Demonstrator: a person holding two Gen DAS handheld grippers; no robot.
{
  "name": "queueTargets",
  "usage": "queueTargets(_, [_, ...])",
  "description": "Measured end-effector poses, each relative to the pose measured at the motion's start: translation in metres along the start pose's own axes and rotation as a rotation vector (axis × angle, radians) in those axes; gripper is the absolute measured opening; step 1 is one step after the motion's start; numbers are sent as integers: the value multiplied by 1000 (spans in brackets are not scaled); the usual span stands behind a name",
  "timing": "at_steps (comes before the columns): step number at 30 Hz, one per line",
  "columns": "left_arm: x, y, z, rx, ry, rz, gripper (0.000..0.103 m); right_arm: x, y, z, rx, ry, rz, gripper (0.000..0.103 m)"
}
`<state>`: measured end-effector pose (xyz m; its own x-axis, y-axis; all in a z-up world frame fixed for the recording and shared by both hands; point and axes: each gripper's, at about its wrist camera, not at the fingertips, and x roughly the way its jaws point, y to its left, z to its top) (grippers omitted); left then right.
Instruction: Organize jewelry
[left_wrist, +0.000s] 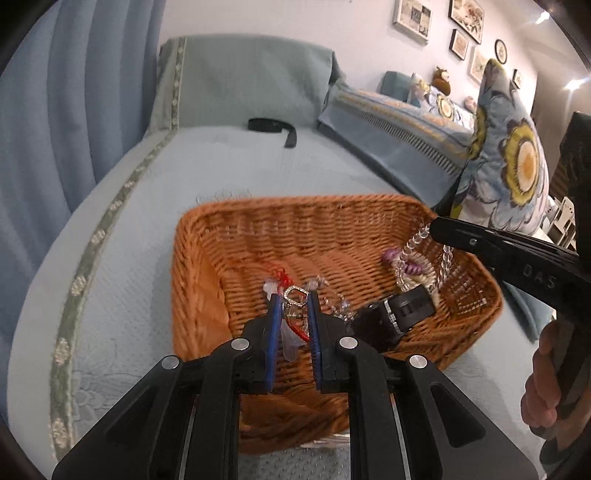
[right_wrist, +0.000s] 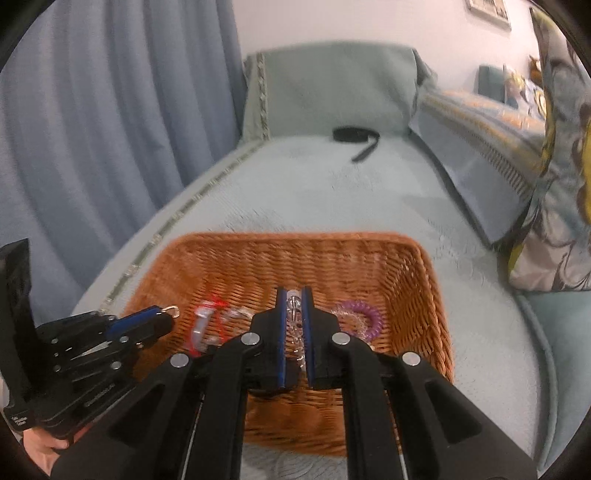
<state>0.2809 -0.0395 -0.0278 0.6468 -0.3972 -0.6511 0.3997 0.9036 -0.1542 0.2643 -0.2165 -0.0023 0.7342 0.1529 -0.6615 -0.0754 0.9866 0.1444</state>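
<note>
An orange wicker basket (left_wrist: 207, 258) sits on a light blue sofa cover and also shows in the right wrist view (right_wrist: 424, 280). My left gripper (left_wrist: 293, 299) is shut on a rhinestone ring charm (left_wrist: 295, 296) with a red cord, held over the basket. My right gripper (right_wrist: 294, 295) is shut on a clear bead strand (right_wrist: 293, 304); in the left wrist view the strand (left_wrist: 415, 240) hangs from it over the basket's right side. In the basket lie a purple coil hair tie (right_wrist: 364, 317), a black watch (left_wrist: 400, 312) and a red-corded clear piece (right_wrist: 203, 321).
A black belt (left_wrist: 275, 127) lies at the sofa's far end. Flowered cushions (left_wrist: 513, 155) stand to the right. Blue curtains (left_wrist: 55, 110) hang on the left. The basket sits near the front edge of the cover.
</note>
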Motion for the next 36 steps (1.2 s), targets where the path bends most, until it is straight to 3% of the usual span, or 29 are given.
queueTargets(6, [4, 1, -5, -1, 2, -15, 14, 6, -23, -11, 50, 11, -25, 7])
queueTargets(8, [2, 3, -4, -14, -1, -40, 27, 3, -29, -12, 72, 8, -12, 8])
queueTargets(10, [-5, 2, -4, -12, -26, -38, 44, 0, -32, -13, 81, 3, -14, 19])
queueTargets(12, [-14, 2, -4, -20, -41, -59, 45, -9, -33, -15, 81, -17, -13, 38])
queueTargets(20, [-91, 15, -19, -74, -170, -97, 52, -75, -11, -39, 46, -108, 45, 40])
queueTargets(29, [-157, 29, -68, -98, -205, 27, 52, -119, 31, -75, 7, -122, 113, 40])
queueTargets(36, [-152, 41, -105, -99, -154, 114, 52, -96, 62, -108, -32, -38, 162, 40])
